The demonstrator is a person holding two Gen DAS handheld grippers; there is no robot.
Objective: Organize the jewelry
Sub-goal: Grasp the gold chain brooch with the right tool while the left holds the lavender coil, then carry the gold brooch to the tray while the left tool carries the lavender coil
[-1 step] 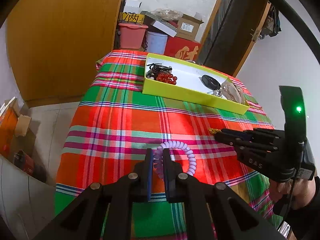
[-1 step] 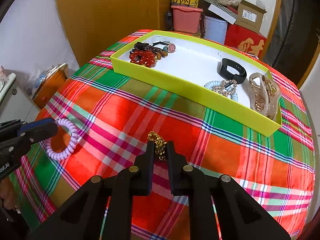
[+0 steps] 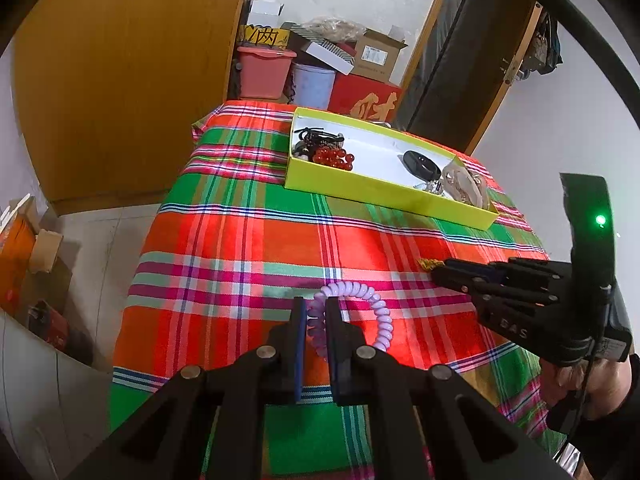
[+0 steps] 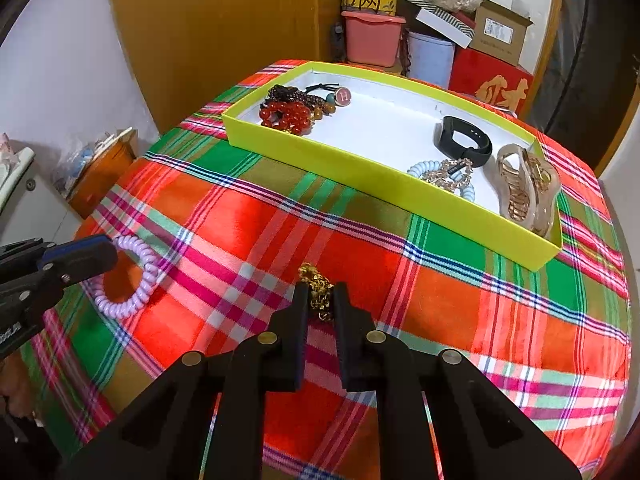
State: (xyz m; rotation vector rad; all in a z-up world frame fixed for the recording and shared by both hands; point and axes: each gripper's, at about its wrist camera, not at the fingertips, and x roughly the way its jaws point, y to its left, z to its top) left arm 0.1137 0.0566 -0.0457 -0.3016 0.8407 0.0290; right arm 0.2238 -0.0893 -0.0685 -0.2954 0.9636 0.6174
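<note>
My left gripper (image 3: 316,308) is shut on a lilac spiral hair tie (image 3: 360,308) that lies on the plaid cloth; the tie also shows in the right wrist view (image 4: 132,276). My right gripper (image 4: 320,294) is shut on a small gold chain (image 4: 318,286); in the left wrist view the chain's tip (image 3: 427,264) pokes out of the right gripper (image 3: 438,270). A yellow-green tray (image 4: 360,168) at the far side holds a red bead bracelet (image 4: 286,116), a black band (image 4: 462,140), a blue spiral tie with chain (image 4: 444,174) and a gold hair claw (image 4: 528,184).
The table is covered by a red and green plaid cloth (image 4: 440,300). Behind it stand a pink bin (image 4: 372,36), a red box (image 4: 492,80) and cardboard boxes (image 3: 376,56). A wooden door (image 3: 120,80) is at the left. Boxes (image 3: 24,248) sit on the floor.
Nothing has visibly changed: both grippers stay shut on their items at the same spots.
</note>
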